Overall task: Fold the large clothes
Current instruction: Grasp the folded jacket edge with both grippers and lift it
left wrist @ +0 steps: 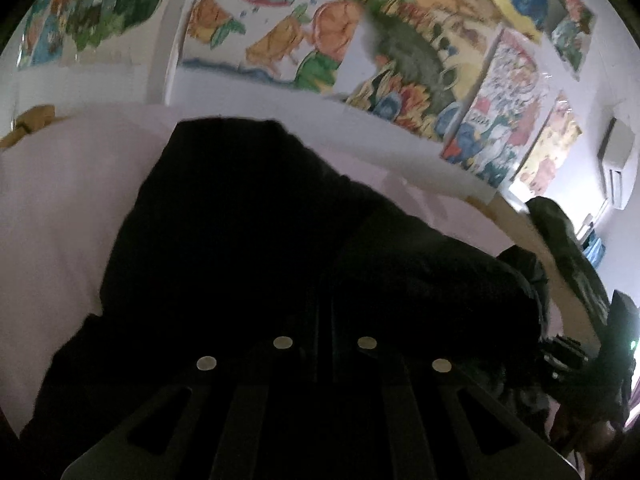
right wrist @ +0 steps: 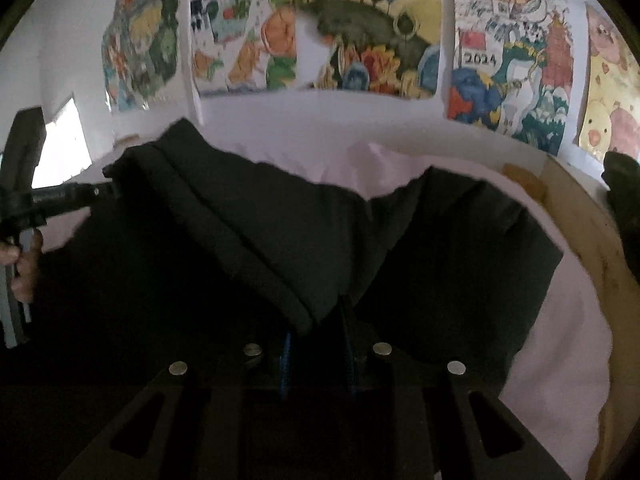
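A large black garment [left wrist: 248,224] lies on a pale pink sheet [left wrist: 60,216]. My left gripper [left wrist: 325,312] is shut on the black garment; its dark fingers merge with the cloth. In the right wrist view the same garment [right wrist: 280,232] shows a thick folded edge running down to my right gripper [right wrist: 320,320], which is shut on that cloth. The left gripper [right wrist: 104,190] appears at the left there, pinching the garment's far corner, held by a hand. The right gripper body [left wrist: 568,356] shows at the right of the left wrist view.
A wall with colourful children's drawings [right wrist: 360,40] stands behind the bed. A wooden edge [right wrist: 580,220] borders the sheet on the right. A white air conditioner [left wrist: 618,160] hangs on the wall. A dark garment [left wrist: 568,248] lies at the right.
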`<state>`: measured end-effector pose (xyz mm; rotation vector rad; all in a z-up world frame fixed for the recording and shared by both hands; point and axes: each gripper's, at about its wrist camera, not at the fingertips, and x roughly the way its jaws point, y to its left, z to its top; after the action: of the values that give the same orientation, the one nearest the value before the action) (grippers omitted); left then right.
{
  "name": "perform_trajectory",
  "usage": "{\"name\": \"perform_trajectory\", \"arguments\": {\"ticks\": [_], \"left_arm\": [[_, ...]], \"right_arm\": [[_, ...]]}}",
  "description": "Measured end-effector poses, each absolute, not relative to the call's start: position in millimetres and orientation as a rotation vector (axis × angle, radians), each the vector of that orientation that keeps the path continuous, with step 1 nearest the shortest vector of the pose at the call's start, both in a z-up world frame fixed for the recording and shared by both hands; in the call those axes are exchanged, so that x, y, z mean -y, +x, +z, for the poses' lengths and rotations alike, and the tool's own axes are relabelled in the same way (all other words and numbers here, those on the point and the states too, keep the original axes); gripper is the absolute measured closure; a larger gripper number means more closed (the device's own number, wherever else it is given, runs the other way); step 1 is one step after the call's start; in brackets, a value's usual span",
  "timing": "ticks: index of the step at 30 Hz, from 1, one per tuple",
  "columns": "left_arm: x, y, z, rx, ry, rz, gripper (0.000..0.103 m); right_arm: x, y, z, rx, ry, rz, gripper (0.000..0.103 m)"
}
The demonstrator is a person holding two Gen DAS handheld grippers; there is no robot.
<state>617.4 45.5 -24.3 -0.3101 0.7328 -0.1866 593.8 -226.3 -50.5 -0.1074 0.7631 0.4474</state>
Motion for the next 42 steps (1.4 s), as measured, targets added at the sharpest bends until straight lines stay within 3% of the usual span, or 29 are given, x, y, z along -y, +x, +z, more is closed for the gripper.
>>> {"name": "perform_trajectory", "arguments": {"ticks": [8,10,12,14,16,21,24,32,42], "left_arm": [[-60,639,-45,-0.762,-0.351,-0.207,0.1],[-59,633,-39,-0.733,-0.325,-0.203,0.099],[-58,629,-36,-0.726,-0.327,-0.227,0.096],[-58,625,-34,-0.74,-0.332,-0.239,0.087],[-61,615,-29,-0.736,-0.337,-0.242,0.062],[-57,583,5,-0.578,-0.256,-0.239,0.039],[-38,583,29,-0.477,-0.207,-0.225,0.024],[-1,656,15,-0.65,-0.159,-0.185,0.022],[-23,654,-56,-0.732,-0.064,-0.191,0.021]], "right_arm": [[231,596,-60,-0.767,-0.025,0.45,0.083],[233,593,-56,-0.755,-0.011,0.454,0.078],[239,591,-51,-0.745,0.02,0.458,0.065],[246,587,-44,-0.735,0.056,0.466,0.058],[254,580,-34,-0.718,0.081,0.472,0.053],[267,574,1,-0.629,0.082,0.426,0.037],[260,593,13,-0.601,0.13,0.358,0.037],[205,643,-6,-0.655,0.095,0.348,0.037],[171,624,-70,-0.604,-0.305,0.371,0.039]]}}
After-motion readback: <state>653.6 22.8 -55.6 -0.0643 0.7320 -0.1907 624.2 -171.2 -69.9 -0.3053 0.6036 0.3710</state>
